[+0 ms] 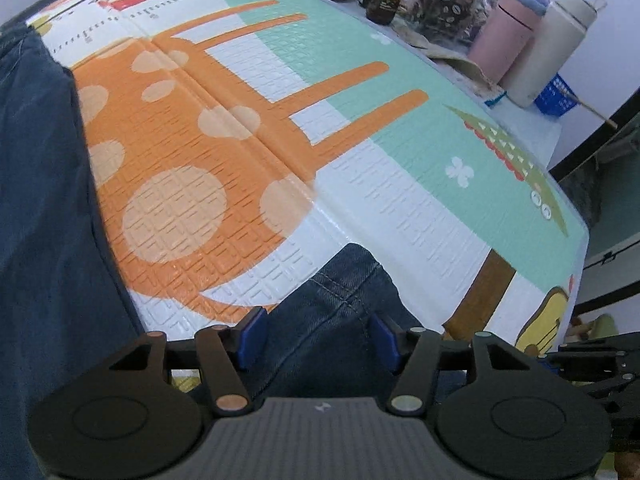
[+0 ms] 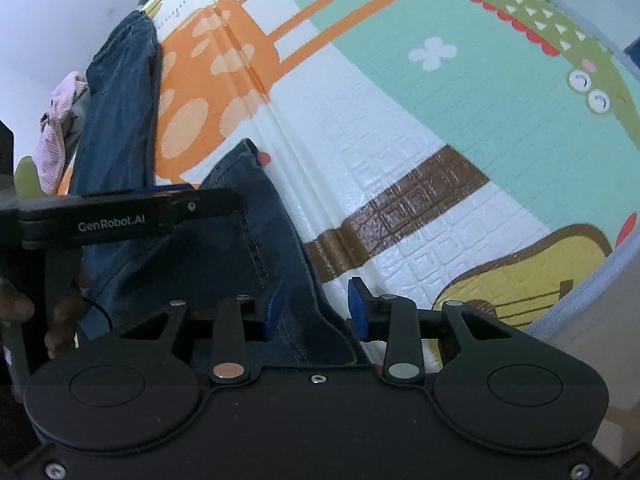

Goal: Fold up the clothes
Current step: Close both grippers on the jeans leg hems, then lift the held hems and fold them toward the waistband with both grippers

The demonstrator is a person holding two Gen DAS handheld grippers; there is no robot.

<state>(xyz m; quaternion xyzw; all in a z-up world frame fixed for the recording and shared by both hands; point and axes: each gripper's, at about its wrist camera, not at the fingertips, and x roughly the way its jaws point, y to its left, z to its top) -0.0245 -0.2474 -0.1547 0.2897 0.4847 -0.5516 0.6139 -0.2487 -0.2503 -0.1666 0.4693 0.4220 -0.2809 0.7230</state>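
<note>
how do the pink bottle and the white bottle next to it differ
The pink bottle has a pale purple cap; the white bottle is white all over, with a thin loop at its lid. The pink bottle looks shorter and sits further along the row, towards the jars; the white bottle looks taller and stands nearer the blue basket. Both are upright cylinders standing side by side past the far edge of the play mat.

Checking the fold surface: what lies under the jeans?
The jeans lie on a cartoon-printed foam mat, with its orange giraffe running beneath the denim. Whatever sits directly under the fabric is covered and cannot be seen.
</note>
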